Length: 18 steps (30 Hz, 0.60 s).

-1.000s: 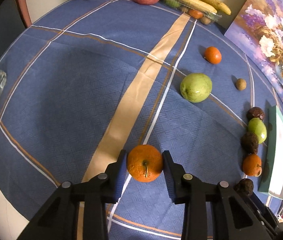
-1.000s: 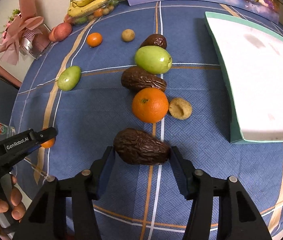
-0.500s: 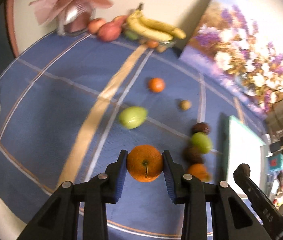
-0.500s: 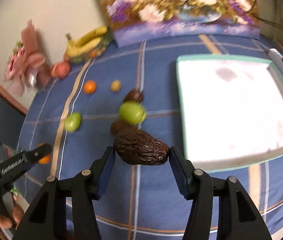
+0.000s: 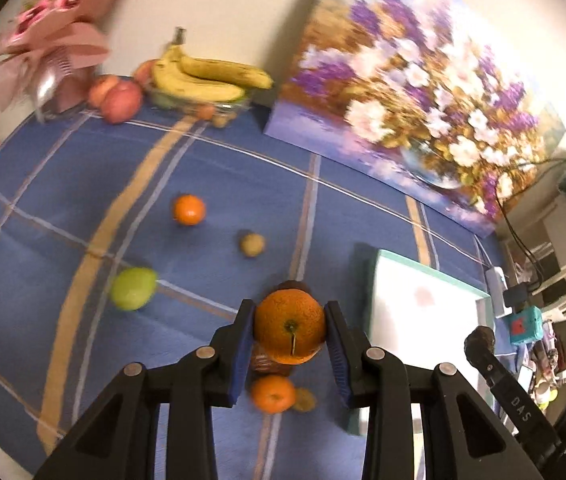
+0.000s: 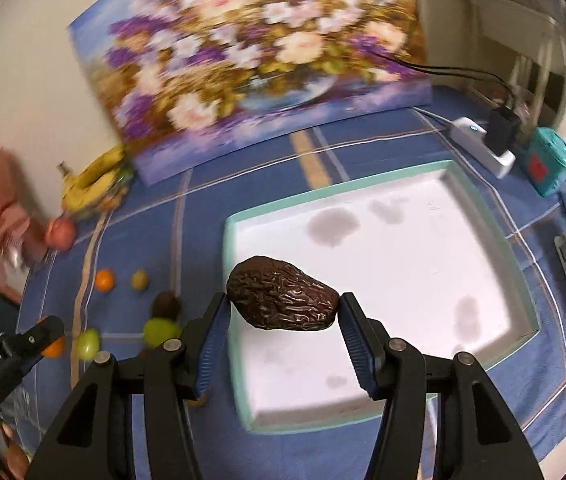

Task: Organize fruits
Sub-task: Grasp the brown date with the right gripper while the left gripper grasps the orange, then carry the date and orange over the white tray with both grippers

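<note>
- Clamped between the blue pads of the left gripper, a round orange with a short stem hangs above the blue checked tablecloth.
- Likewise, a wrinkled dark-brown fruit is pinched lengthwise in the right gripper, over the near edge of the white square tray with a teal rim.
- Below the orange lie a smaller orange, a green fruit and a small tan fruit, well apart.
- Bananas sit by the flower painting.

Your right gripper has matt black plastic arms and ribbed blue pads, clamping a glossy, wrinkled dark fruit. Beyond it, a smooth white tray on woven blue cloth.
</note>
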Each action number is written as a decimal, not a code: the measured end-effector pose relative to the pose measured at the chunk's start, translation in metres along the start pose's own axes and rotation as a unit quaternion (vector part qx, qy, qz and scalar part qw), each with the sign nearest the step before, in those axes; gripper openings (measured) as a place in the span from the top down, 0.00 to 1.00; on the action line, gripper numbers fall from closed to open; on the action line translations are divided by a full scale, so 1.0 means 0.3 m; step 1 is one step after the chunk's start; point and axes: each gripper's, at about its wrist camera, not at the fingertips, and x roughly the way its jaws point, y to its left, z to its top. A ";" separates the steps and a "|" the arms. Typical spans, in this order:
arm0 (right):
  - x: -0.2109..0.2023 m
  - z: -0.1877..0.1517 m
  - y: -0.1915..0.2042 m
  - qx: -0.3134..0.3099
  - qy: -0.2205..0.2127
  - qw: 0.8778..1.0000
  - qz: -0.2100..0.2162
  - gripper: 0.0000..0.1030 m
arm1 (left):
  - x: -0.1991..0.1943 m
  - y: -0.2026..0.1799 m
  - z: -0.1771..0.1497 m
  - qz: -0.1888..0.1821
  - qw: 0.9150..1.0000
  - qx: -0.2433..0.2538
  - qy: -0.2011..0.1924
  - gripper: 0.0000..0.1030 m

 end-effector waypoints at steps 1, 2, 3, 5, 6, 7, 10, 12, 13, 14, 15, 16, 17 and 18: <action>0.003 0.012 -0.025 0.006 -0.003 1.000 -0.005 0.45 | 0.018 -0.028 0.003 -0.005 1.000 0.007 0.005 0.64; 0.008 0.028 -0.051 0.013 -0.005 1.000 -0.013 0.44 | 0.028 -0.048 0.003 -0.008 1.000 0.013 0.009 0.64; 0.013 0.039 -0.072 0.019 -0.006 1.000 -0.019 0.44 | 0.043 -0.075 0.004 -0.013 1.000 0.022 0.012 0.64; 0.024 0.059 -0.116 0.029 -0.008 0.999 -0.029 0.44 | 0.074 -0.132 0.008 -0.015 0.999 0.040 0.020 0.64; 0.026 0.066 -0.135 0.032 -0.009 0.999 -0.034 0.44 | 0.087 -0.155 0.009 -0.015 0.999 0.047 0.022 0.64; 0.031 0.073 -0.154 0.036 -0.009 0.998 -0.041 0.44 | 0.102 -0.181 0.011 -0.015 0.998 0.055 0.026 0.64; 0.043 0.096 -0.224 0.053 -0.009 0.997 -0.056 0.44 | 0.145 -0.247 0.013 -0.018 0.997 0.073 0.036 0.64; 0.046 0.115 -0.275 0.067 -0.011 0.996 -0.065 0.44 | 0.178 -0.291 0.011 -0.018 0.995 0.087 0.044 0.64; 0.047 0.123 -0.297 0.073 -0.011 0.995 -0.070 0.44 | 0.192 -0.313 0.008 -0.018 0.994 0.093 0.047 0.64; 0.050 0.129 -0.313 0.078 -0.010 0.994 -0.073 0.44 | 0.208 -0.335 0.007 -0.019 0.994 0.099 0.051 0.64; 0.053 0.133 -0.329 0.082 -0.009 0.994 -0.076 0.44 | 0.225 -0.356 0.004 -0.020 0.993 0.105 0.054 0.64; 0.059 0.137 -0.346 0.087 -0.007 0.993 -0.078 0.44 | 0.241 -0.374 0.002 -0.022 0.992 0.110 0.057 0.64; 0.066 0.141 -0.364 0.092 -0.004 0.993 -0.080 0.44 | 0.259 -0.389 -0.002 -0.024 0.991 0.115 0.061 0.64; 0.071 0.143 -0.376 0.095 -0.002 0.992 -0.082 0.44 | 0.279 -0.406 -0.005 -0.025 0.990 0.120 0.064 0.64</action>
